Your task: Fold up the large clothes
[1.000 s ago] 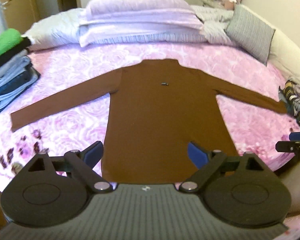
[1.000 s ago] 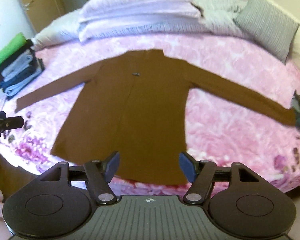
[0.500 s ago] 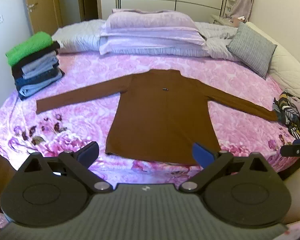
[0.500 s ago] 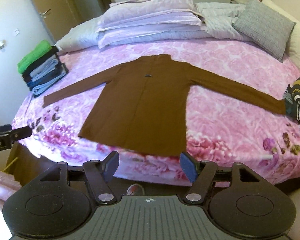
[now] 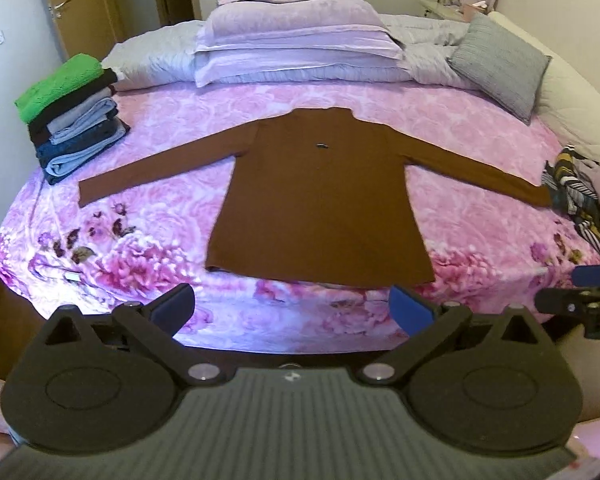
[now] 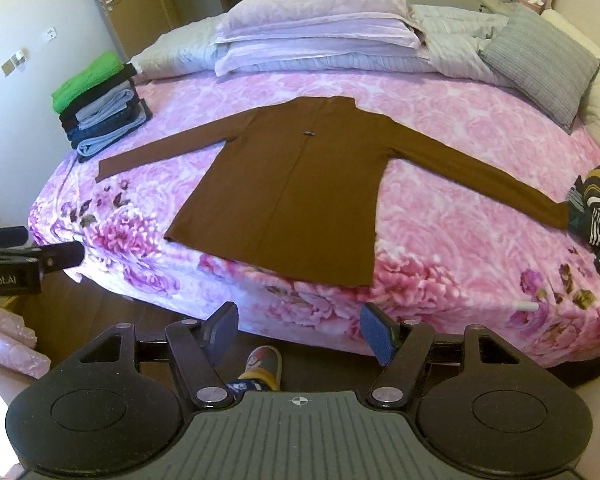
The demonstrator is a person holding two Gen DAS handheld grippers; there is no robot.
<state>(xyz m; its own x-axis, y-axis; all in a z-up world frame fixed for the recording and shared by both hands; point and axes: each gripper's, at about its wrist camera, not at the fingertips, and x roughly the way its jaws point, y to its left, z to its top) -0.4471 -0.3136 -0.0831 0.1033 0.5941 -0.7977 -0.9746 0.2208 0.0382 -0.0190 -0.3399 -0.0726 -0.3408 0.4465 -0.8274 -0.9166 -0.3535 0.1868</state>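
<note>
- The right gripper (image 6: 298,330) hangs with jaws wide apart, holding nothing, short of the bed edge.
- Ahead of the fingers, a brown long-sleeved top (image 6: 296,192) lies flat on the pink floral bedspread (image 6: 440,248), sleeves spread.
- A slippered foot (image 6: 262,364) shows between the fingers.

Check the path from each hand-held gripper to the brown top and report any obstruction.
Nothing visible blocks either. The brown top lies flat on the bed; only bare pink bedspread separates its hem from the open left hand-held gripper and right hand-held gripper.

Bright, even indoor light, soft shadows, slight blur — strong fisheye bending at edges, dark corners
</note>
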